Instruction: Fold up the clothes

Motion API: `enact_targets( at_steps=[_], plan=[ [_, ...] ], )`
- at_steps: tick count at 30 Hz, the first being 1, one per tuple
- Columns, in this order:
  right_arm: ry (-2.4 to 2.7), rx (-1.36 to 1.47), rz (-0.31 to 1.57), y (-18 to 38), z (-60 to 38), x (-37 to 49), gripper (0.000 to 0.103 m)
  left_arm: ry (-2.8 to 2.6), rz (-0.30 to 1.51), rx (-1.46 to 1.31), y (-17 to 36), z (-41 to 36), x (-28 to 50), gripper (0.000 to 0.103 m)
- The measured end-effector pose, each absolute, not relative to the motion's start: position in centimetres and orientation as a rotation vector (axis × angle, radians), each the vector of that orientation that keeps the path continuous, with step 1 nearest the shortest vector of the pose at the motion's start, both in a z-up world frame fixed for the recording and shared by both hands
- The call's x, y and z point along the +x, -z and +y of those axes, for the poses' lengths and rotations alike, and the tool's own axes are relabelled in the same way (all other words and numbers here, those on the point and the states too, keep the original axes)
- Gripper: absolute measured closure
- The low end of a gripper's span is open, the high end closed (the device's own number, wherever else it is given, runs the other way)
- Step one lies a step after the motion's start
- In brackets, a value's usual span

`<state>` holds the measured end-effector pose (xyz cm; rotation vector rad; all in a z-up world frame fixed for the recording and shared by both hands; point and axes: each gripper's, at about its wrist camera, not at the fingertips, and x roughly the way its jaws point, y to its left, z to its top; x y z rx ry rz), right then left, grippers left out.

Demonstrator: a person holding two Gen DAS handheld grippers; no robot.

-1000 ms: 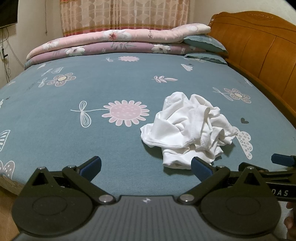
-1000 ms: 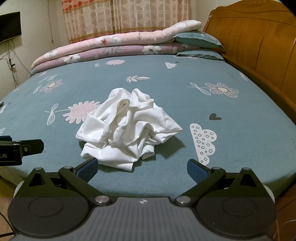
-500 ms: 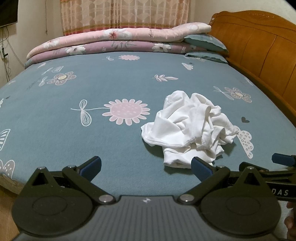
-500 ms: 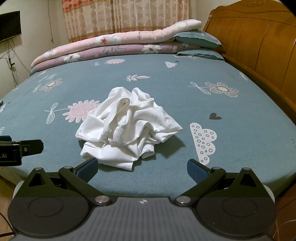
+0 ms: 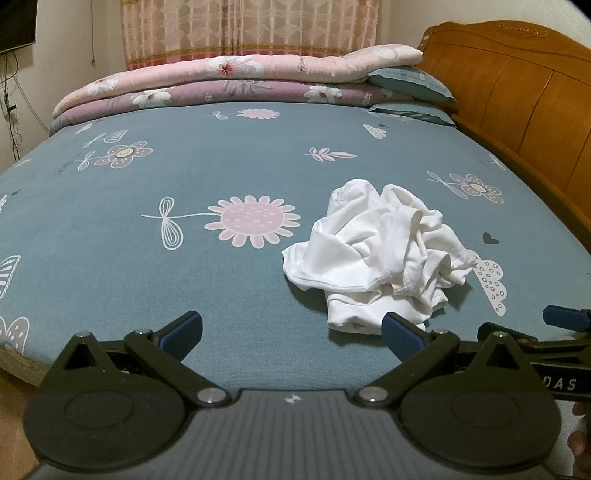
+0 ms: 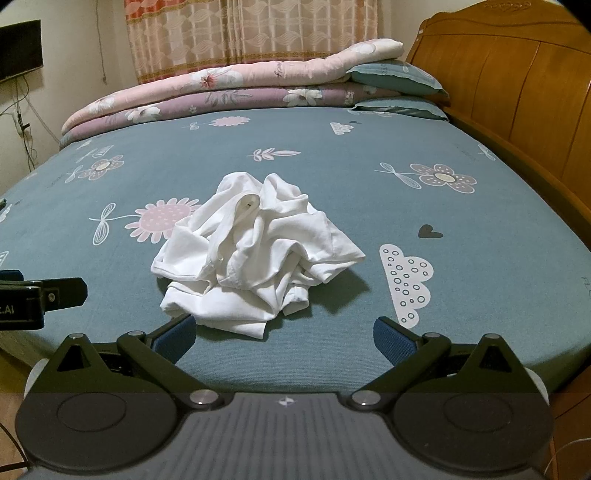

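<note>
A crumpled white garment (image 5: 380, 254) (image 6: 255, 254) lies in a heap on the blue flowered bed sheet (image 5: 184, 288) (image 6: 443, 221). My left gripper (image 5: 291, 334) is open at the bed's near edge, its right pad just in front of the heap's near corner, nothing between the fingers. My right gripper (image 6: 284, 338) is open too, its left pad close to the garment's near hem, not gripping it. Each gripper shows at the side of the other's view: the right gripper (image 5: 565, 319) in the left wrist view and the left gripper (image 6: 40, 299) in the right wrist view.
Folded pink and purple quilts (image 5: 236, 81) (image 6: 221, 96) and teal pillows (image 5: 410, 85) (image 6: 395, 75) are stacked at the far end. A wooden headboard (image 5: 517, 96) (image 6: 517, 85) runs along the right side. Curtains (image 6: 251, 33) hang behind.
Both views have crept slightly forward toward the heap. The garment has not moved, and both grippers stay open.
</note>
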<state>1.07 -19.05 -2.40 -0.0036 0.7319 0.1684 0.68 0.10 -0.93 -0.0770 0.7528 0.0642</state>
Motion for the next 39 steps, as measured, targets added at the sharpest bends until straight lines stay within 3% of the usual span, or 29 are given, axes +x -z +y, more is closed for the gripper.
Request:
enact_targets(
  at_steps=[39],
  plan=[
    [-0.203,-0.060,0.754,3.4,-18.8,5.8,0.000,-0.098,0.817,-0.085,3.3,0.9,5.1,0.001]
  ],
)
